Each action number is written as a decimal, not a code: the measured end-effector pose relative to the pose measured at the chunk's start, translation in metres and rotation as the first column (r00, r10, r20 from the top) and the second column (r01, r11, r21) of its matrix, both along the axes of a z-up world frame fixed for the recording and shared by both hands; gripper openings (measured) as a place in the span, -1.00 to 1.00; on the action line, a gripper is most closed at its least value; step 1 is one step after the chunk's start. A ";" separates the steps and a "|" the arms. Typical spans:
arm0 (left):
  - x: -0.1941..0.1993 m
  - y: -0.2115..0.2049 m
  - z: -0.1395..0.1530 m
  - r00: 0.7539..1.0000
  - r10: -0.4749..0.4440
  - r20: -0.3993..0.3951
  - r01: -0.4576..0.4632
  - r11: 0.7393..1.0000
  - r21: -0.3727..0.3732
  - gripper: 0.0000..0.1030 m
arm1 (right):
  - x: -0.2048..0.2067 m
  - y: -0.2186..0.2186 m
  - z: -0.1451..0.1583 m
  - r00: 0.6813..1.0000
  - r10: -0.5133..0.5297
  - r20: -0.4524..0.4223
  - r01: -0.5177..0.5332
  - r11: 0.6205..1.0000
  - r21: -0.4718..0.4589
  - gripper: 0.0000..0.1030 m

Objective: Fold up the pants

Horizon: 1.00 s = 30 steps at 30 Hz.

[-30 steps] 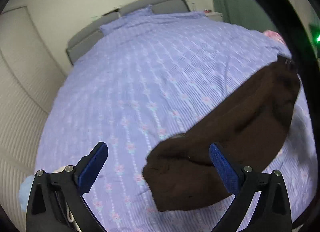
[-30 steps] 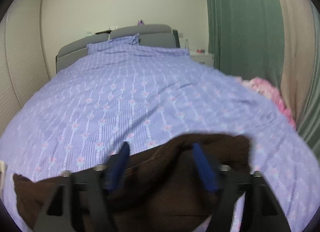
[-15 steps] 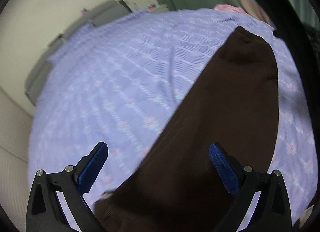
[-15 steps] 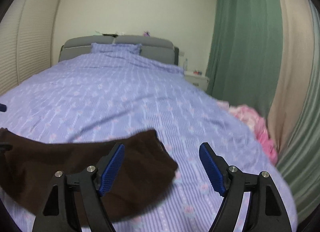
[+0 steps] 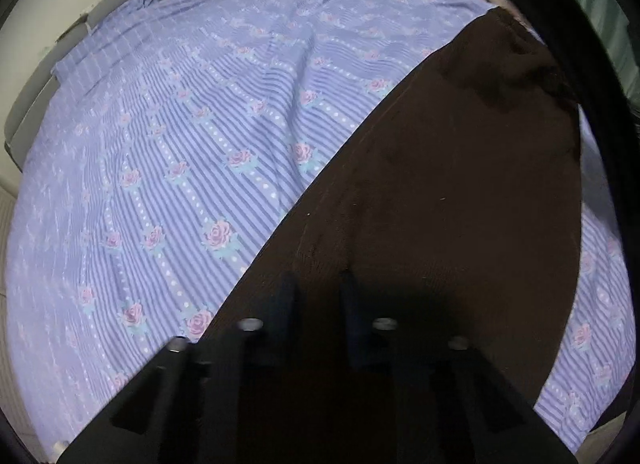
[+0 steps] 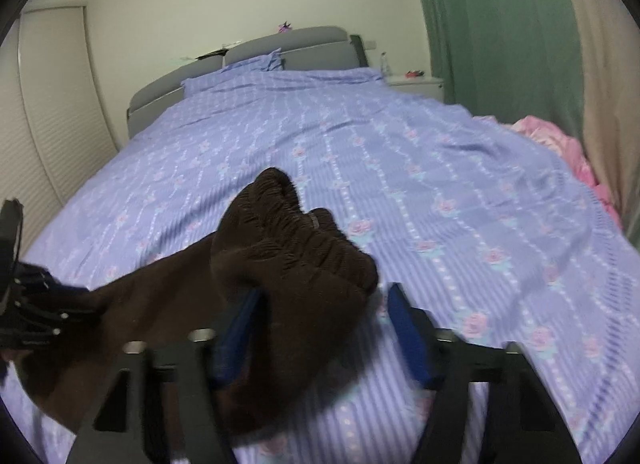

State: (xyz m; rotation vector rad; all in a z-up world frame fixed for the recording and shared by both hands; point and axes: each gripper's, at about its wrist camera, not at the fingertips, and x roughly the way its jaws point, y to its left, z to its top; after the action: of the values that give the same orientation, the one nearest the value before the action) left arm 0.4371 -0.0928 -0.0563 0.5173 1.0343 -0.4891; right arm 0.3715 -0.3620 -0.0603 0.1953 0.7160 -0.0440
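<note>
Dark brown knit pants (image 5: 440,192) stretched diagonally across the lilac rose-striped bedspread (image 5: 192,152) – wide bare bedspread beyond, left gripper (image 5: 316,296) pinched on the pants (near end), right gripper (image 6: 320,328) spread around the bunched waistband.

The bed (image 6: 360,136) wears a lilac rose-striped cover. Brown pants (image 6: 280,264) lie on its near-left part; a pillow (image 6: 248,64) lies at the far end.

Dark brown pants (image 5: 440,168) stretched diagonally across bed; elastic waistband (image 6: 296,240) bunched, prob. lifted.
</note>
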 end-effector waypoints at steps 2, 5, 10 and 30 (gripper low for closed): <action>-0.004 0.004 0.009 0.999 -0.002 0.036 0.003 1.000 -0.009 -0.68 | 0.000 0.002 0.005 0.999 -0.007 0.036 0.008 1.000 -0.015 -0.35; 0.008 0.013 0.025 0.995 0.057 0.085 -0.053 0.997 -0.051 -0.69 | 0.003 0.004 0.016 0.996 -0.041 0.075 0.043 0.999 -0.020 -0.41; 0.034 0.007 0.012 0.988 0.145 0.055 -0.146 0.989 0.003 -0.34 | 0.032 -0.001 0.007 0.995 -0.099 0.004 0.099 0.995 -0.003 -0.36; -0.107 0.202 0.111 0.887 0.358 0.293 -0.296 0.926 -0.234 0.66 | -0.072 0.177 0.075 0.936 0.306 0.176 -0.280 0.947 -0.157 0.43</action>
State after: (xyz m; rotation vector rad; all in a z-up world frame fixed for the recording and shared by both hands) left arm 0.3301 0.1087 0.0548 0.2381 0.7227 -0.1810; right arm 0.2997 -0.1853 0.0145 -0.0343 0.5344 0.2124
